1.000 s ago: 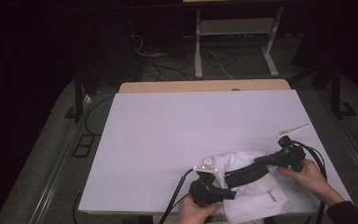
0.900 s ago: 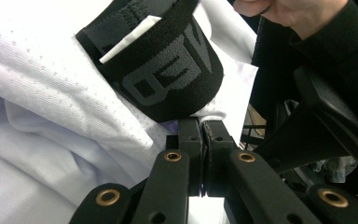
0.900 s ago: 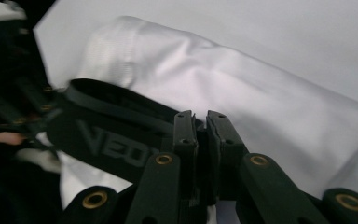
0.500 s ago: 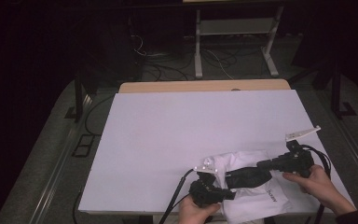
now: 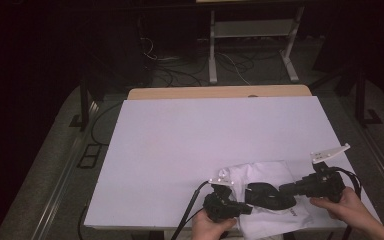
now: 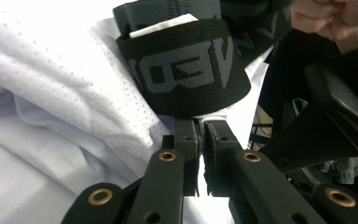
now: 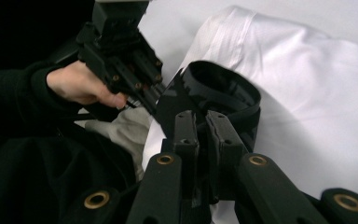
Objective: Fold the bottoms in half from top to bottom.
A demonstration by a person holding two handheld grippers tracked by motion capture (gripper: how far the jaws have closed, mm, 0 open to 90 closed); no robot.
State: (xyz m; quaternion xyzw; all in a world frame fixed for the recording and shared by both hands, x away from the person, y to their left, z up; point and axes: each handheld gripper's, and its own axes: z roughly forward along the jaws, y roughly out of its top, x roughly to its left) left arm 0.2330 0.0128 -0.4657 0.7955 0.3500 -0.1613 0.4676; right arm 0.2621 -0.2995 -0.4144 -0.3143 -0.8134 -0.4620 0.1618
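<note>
A white garment (image 5: 275,215) with a black elastic waistband (image 5: 267,196) lies at the table's near right edge. My left gripper (image 5: 242,207) is shut, and its jaws pinch the lettered band (image 6: 186,70) at its lower edge, with white cloth (image 6: 51,93) beside it. My right gripper (image 5: 286,191) is shut on the same band (image 7: 228,93) from the other side, over the white cloth (image 7: 317,93). The band is stretched between the two grippers. In the right gripper view the left gripper (image 7: 121,51) and the hand holding it show close behind the band.
The white tabletop (image 5: 205,140) stretches wide to the left and far side. A wooden strip (image 5: 220,92) runs along its far edge. Beyond it stand a metal rack's legs (image 5: 250,50) and floor cables. A dark sleeve (image 7: 37,158) sits low left in the right gripper view.
My right gripper has moved right and toward the near edge with the waistband in it, which pulls the band longer. The left gripper has stayed in place.
</note>
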